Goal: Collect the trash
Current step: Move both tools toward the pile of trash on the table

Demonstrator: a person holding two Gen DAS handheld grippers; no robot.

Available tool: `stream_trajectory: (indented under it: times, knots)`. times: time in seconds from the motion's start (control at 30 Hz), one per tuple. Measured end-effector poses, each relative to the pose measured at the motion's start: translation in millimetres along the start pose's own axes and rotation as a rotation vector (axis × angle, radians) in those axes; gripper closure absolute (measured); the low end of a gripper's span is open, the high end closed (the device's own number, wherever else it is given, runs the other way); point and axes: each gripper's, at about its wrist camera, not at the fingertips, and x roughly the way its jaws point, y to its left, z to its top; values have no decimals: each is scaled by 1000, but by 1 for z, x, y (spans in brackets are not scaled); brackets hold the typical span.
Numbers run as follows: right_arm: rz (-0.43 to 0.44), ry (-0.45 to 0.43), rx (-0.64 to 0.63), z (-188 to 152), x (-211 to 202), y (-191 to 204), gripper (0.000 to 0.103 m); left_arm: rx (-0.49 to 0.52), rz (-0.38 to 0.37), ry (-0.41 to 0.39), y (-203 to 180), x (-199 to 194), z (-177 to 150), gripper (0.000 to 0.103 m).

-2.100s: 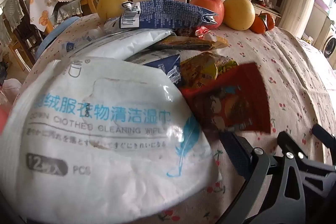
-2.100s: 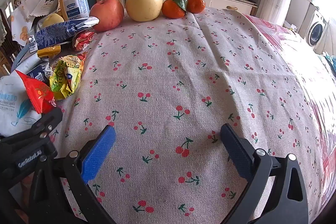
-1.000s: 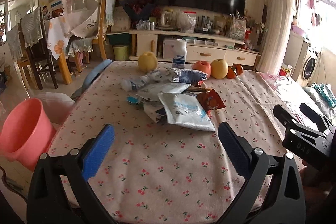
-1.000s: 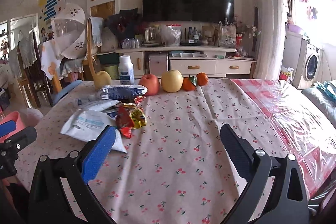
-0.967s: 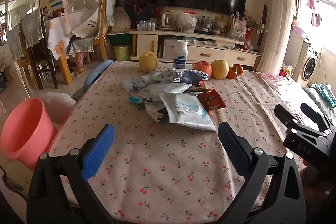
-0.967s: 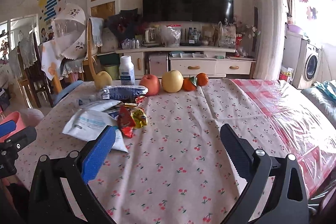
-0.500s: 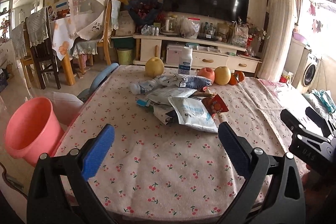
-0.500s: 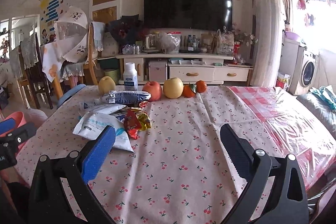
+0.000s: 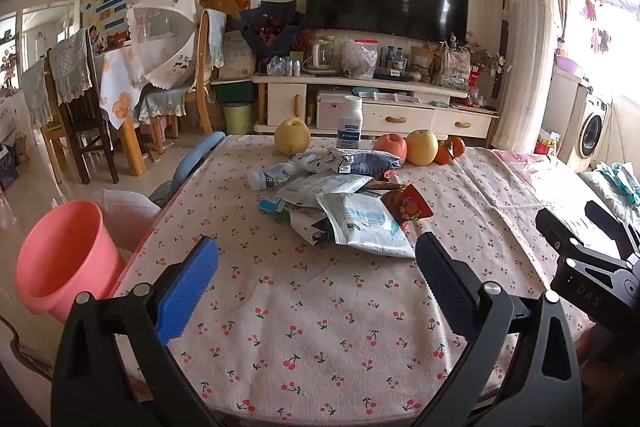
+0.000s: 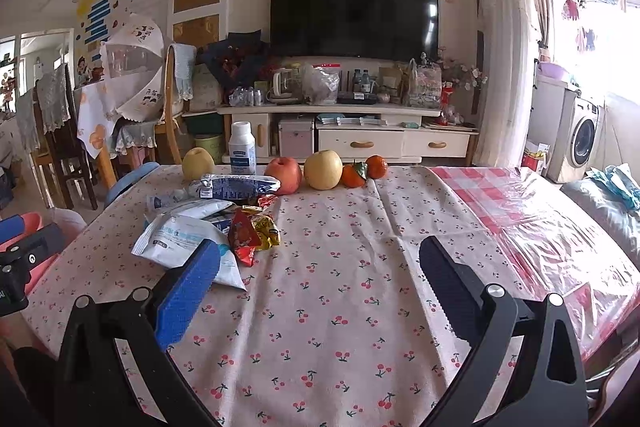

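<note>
both hand-held grippers pulled back, left (image 9: 316,283) and right (image 10: 320,283) wide open, empty, one pink bucket (image 9: 60,259), two oranges (image 10: 364,171)

right gripper (image 10: 318,269) open, empty | wrappers (image 10: 188,235) on table (image 10: 360,299), left

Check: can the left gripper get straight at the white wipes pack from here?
Probably yes. The left gripper is open, and only bare tablecloth lies between it and the white wipes pack, which sits at the near edge of the pile.
</note>
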Motion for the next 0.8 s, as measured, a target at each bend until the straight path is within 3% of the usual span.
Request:
stream_trajectory:
  times: [0.33,0.53,0.8]
  knots:
    - [-4,-12,-2,0,0,-7,5,2,-3,4,-4,1,-1,4]
    - [-10,-4,-21,-3,3,-9,5,-18,18,50,-5,12,-4,4]
    - [56,93,-70,-18,32,-6,5,26,26,76,-7,31,-16,4]
